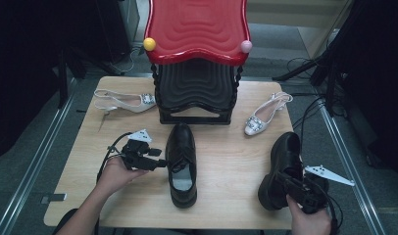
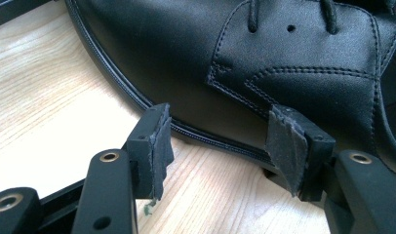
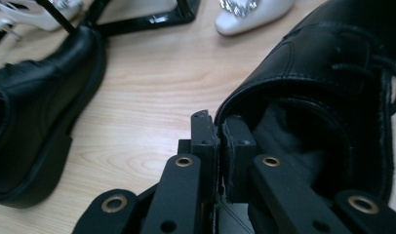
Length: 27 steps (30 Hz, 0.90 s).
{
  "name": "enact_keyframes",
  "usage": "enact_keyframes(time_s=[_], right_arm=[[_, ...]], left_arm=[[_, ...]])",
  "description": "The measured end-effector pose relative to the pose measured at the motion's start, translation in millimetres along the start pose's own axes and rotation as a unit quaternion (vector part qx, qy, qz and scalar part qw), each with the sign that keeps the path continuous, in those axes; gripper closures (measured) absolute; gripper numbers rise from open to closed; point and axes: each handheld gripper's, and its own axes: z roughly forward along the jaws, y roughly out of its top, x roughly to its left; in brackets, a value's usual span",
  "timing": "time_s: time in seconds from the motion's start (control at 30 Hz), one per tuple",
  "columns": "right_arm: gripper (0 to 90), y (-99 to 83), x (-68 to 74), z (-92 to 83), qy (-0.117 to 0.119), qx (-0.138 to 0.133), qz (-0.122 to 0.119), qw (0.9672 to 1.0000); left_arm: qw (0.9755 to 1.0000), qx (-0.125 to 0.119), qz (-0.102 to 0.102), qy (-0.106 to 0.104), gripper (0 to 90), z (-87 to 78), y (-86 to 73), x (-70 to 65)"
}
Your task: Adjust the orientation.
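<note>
Two black leather lace-up shoes sit on the wooden table (image 1: 231,161). The middle shoe (image 1: 182,161) lies with its toe toward the rack. My left gripper (image 1: 160,164) points at its left side; in the left gripper view the jaws (image 2: 218,141) stand open just short of the shoe's sole edge (image 2: 186,53), with nothing between them. The right shoe (image 1: 284,161) is near the table's right front corner. My right gripper (image 1: 285,183) has its jaws shut (image 3: 219,131) on the heel collar of that shoe (image 3: 323,63), one jaw inside and one outside.
A rack with a red wavy top shelf (image 1: 197,29) over black shelves (image 1: 197,88) stands at the back centre. A white slingback heel (image 1: 123,101) lies left of it and another (image 1: 263,117) to its right. Cables trail off the table's right side.
</note>
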Motion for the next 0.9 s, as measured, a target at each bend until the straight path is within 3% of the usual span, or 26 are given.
enact_keyframes(time_s=[0.1,0.53,0.7,0.9], right_arm=[[87.3,-0.1,3.4,-3.0,-0.005,-0.004,-0.014,0.9999],[87.6,1.2,17.9,-9.8,0.043,-0.002,-0.035,0.9984],[87.5,3.8,33.4,-9.0,0.08,0.003,-0.056,0.9952],[87.4,5.0,51.3,3.2,0.106,0.021,-0.073,0.9914]], left_arm=[[1.0,0.002,-0.002,0.002,42.6,0.4,-0.2,0.8],[1.0,-0.004,-0.003,0.005,42.7,-3.0,-1.3,3.0],[1.0,-0.002,-0.002,0.002,43.2,-2.6,-1.0,1.8],[1.0,-0.003,0.0,-0.002,43.1,-3.1,-1.0,0.8]])
